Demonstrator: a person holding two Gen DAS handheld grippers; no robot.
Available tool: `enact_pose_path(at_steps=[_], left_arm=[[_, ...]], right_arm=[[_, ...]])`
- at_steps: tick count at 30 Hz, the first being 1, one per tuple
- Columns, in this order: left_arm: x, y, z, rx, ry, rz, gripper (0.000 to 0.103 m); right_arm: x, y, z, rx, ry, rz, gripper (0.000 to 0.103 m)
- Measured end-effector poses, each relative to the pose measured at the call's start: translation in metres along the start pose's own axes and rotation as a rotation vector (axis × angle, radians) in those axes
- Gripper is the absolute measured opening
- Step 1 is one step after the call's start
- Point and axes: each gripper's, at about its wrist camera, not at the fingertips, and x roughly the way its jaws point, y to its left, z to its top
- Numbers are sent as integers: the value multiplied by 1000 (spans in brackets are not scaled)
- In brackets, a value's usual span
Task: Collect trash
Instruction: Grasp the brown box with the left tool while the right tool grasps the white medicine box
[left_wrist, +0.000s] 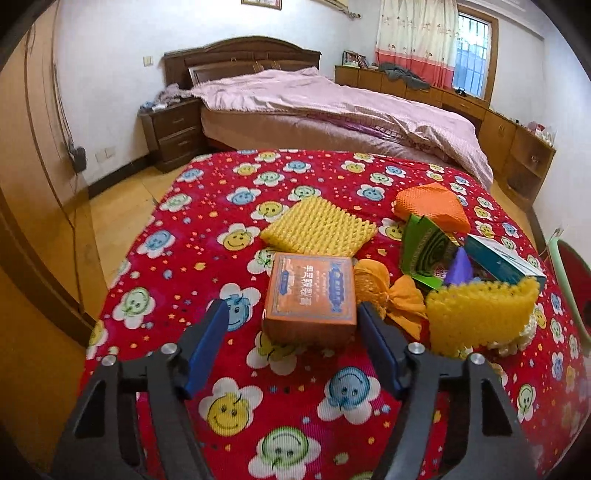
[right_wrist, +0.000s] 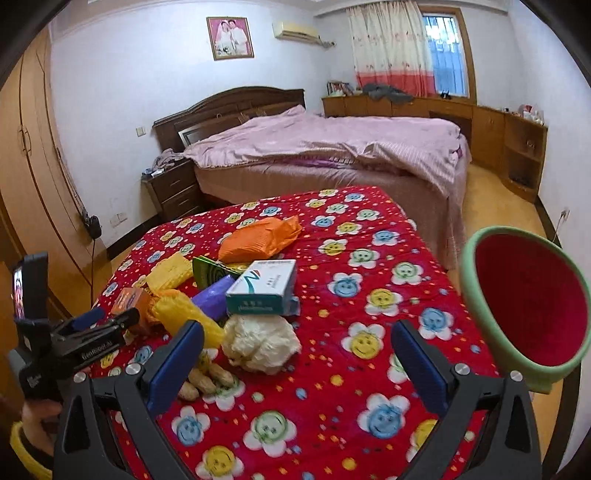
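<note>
Right now the left gripper (left_wrist: 291, 325) stands with its two blue-padded fingers spread wide on either side of the orange box (left_wrist: 309, 295), a single square cardboard carton with printed characters on top; the right pad sits just beside the box's edge, the left pad apart from it, so nothing is clamped. The right gripper (right_wrist: 295, 343) is likewise spread wide and holds nothing, hovering over the red flower-print cloth (right_wrist: 332, 406) with the crumpled white wad (right_wrist: 262, 343) between and beyond its fingers.

Outward from the box lies the rest of the trash pile. Yellow foam nets number two in the left view: one flat, ridged square (left_wrist: 317, 229) behind the box, one curled piece (left_wrist: 480, 314) to its right. Orange mesh also comes in two: a knotted, bow-like bundle (left_wrist: 391, 291) touching the box's right side and a larger folded pad (left_wrist: 430, 205) at the back. One green carton with a spiral print (left_wrist: 424, 254), one purple wedge (left_wrist: 460, 267) and one teal-and-white box (right_wrist: 264, 290) crowd together. Several peanut shells (right_wrist: 207, 382) lie by the right gripper's left finger. One round green-rimmed bin with a red inside (right_wrist: 528, 302) stands at the table's right edge.
</note>
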Motion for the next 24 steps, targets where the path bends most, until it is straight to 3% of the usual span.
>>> enact_pose_path(at_steps=[7, 13, 18, 22, 24], left_arm=[[17, 9, 2, -40, 48, -119, 55], [19, 11, 3, -25, 17, -129, 54], [19, 11, 4, -26, 2, -148, 53], [12, 8, 5, -18, -20, -148, 53], [7, 7, 5, -17, -27, -145, 53]], right_arm=[[37, 18, 15, -24, 46, -26, 103], [68, 27, 23, -34, 98, -42, 103], [79, 28, 25, -29, 126, -59, 85], [84, 26, 22, -38, 151, -44, 53], [83, 26, 21, -33, 150, -34, 53]])
